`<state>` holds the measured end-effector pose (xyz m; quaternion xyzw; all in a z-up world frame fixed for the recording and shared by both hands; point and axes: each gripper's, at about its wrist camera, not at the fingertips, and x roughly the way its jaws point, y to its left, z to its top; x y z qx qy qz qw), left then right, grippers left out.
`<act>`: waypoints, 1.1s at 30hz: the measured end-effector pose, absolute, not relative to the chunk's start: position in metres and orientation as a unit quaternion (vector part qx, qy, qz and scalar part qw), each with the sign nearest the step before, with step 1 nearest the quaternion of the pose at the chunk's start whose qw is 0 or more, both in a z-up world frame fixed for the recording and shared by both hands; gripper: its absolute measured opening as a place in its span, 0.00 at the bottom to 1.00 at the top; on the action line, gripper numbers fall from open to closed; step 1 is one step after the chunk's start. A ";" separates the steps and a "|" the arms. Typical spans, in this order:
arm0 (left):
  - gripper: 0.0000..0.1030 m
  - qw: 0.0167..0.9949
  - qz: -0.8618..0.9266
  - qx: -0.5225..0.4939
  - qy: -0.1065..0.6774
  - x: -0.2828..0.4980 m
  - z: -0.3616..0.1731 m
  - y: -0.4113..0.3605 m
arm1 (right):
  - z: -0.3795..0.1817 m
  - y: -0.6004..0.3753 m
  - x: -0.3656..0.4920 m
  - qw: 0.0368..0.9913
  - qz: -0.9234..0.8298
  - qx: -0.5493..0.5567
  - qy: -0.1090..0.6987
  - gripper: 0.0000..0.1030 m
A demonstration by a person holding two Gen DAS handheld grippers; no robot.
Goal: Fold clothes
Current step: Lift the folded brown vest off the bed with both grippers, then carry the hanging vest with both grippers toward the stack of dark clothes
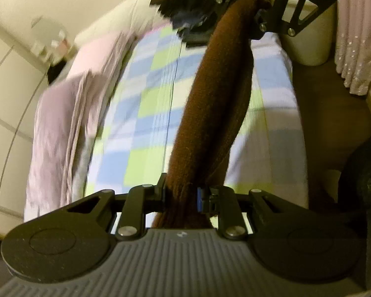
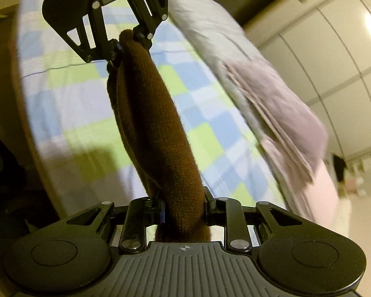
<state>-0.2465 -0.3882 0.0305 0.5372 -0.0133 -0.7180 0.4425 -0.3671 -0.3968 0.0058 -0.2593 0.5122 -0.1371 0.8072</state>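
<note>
A brown knitted garment (image 1: 217,104) is stretched taut in the air between my two grippers, above the checked bed sheet (image 1: 141,113). My left gripper (image 1: 183,195) is shut on one end of it. My right gripper (image 1: 244,10) shows at the top of the left wrist view, shut on the far end. In the right wrist view the same brown garment (image 2: 158,128) runs from my right gripper (image 2: 185,208) up to my left gripper (image 2: 127,40). The part hanging below is hidden.
A bed with a blue, green and white checked sheet (image 2: 205,113) lies below. A bunched pink blanket (image 1: 69,113) lies along its far side, also in the right wrist view (image 2: 282,109). White wardrobe doors (image 2: 334,57), a white bin (image 1: 311,39) and a pink curtain (image 1: 356,39) stand around.
</note>
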 end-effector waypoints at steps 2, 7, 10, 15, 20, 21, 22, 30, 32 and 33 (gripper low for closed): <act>0.18 0.431 -0.725 0.536 -0.035 -0.248 0.035 -0.398 | 0.015 -0.397 -0.372 0.803 -0.163 -0.254 0.514 0.24; 0.18 0.400 -0.737 0.540 -0.075 -0.261 0.040 -0.414 | 0.029 -0.394 -0.381 0.791 -0.207 -0.242 0.523 0.24; 0.18 0.380 -0.744 0.542 -0.090 -0.266 0.039 -0.423 | 0.034 -0.398 -0.381 0.786 -0.227 -0.231 0.527 0.24; 0.18 0.350 -0.756 0.541 -0.114 -0.274 0.038 -0.431 | 0.037 -0.399 -0.382 0.777 -0.258 -0.210 0.534 0.24; 0.18 0.318 -0.770 0.537 -0.136 -0.283 0.036 -0.436 | 0.038 -0.397 -0.388 0.767 -0.288 -0.187 0.543 0.24; 0.18 0.310 -0.773 0.535 -0.140 -0.285 0.035 -0.438 | 0.039 -0.397 -0.389 0.764 -0.293 -0.182 0.545 0.24; 0.18 0.303 -0.776 0.534 -0.143 -0.288 0.034 -0.439 | 0.039 -0.397 -0.390 0.761 -0.298 -0.177 0.548 0.24; 0.18 0.255 -0.794 0.528 -0.159 -0.334 0.023 -0.461 | 0.035 -0.404 -0.424 0.745 -0.329 -0.135 0.564 0.24; 0.18 0.249 -0.795 0.529 -0.161 -0.351 0.020 -0.469 | 0.033 -0.409 -0.437 0.743 -0.334 -0.127 0.566 0.24; 0.18 0.246 -0.795 0.530 -0.161 -0.360 0.019 -0.472 | 0.032 -0.413 -0.445 0.743 -0.335 -0.124 0.566 0.24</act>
